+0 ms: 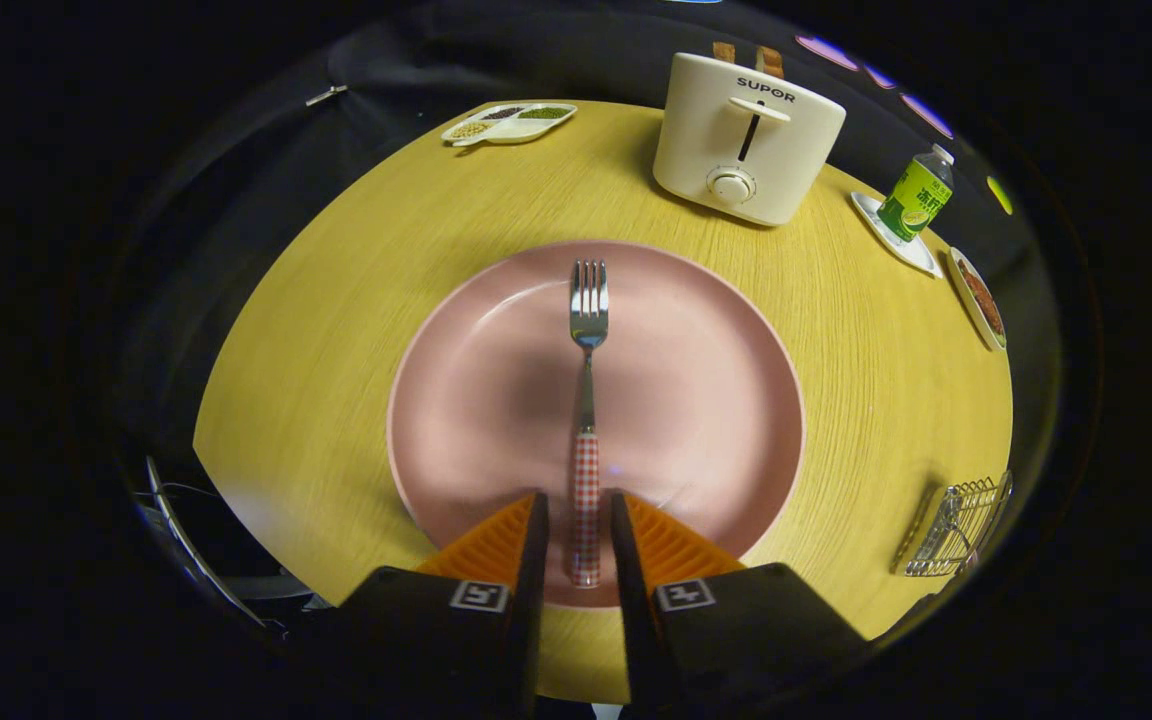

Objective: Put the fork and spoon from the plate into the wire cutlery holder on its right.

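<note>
A fork [587,400] lies on a pink plate [726,400], its long axis running straight away from the claw [583,515], tines far, checked handle between the fingers. The claw stands slightly open, straddling the handle with narrow gaps either side, not yet pressing. The wire holder [956,528] sits on the table [336,330] well off to the right.

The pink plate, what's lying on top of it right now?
A fork lies on the pink plate, its checked handle between the open gripper fingers. The fingers cover the plate's near rim.
</note>
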`<state>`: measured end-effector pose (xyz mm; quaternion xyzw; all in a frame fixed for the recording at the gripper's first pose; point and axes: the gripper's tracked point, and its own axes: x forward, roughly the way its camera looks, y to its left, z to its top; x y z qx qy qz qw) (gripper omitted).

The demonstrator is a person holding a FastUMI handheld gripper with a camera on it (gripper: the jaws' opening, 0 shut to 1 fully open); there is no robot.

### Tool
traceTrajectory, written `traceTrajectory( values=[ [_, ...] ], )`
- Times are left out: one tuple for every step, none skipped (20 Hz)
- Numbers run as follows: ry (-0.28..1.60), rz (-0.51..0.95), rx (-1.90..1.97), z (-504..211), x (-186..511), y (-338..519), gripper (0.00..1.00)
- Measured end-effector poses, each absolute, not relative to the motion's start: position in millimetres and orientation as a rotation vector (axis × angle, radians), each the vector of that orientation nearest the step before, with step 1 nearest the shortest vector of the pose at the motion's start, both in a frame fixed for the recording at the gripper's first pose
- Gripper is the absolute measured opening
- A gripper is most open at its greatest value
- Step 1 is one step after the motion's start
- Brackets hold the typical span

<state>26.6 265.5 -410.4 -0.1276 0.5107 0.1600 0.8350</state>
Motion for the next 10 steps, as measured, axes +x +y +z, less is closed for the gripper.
traceTrajectory(
  values=[
    [1.082,0.332,-0.276,-410.5,28.8,264.5,0.25],
    [1.089,0.329,-0.267,-408.7,28.6,263.3,0.25],
    [1.096,0.334,-0.264,-409.7,27.9,263.8,0.15],
    [1.109,0.344,-0.262,-410.7,27.9,264.1,0.15],
    [1.122,0.357,-0.256,-410.8,28.5,264.3,0.13],
    [1.137,0.370,-0.249,-408.8,26.7,263.1,0.12],
    [1.151,0.380,-0.243,-409.1,25.6,263.0,0.10],
    [1.155,0.383,-0.238,-407.0,25.8,261.2,0.10],
    [1.156,0.388,-0.234,-403.8,25.4,260.0,0.10],
    [1.150,0.390,-0.228,-399.1,26.4,259.0,0.10]
  ],
)
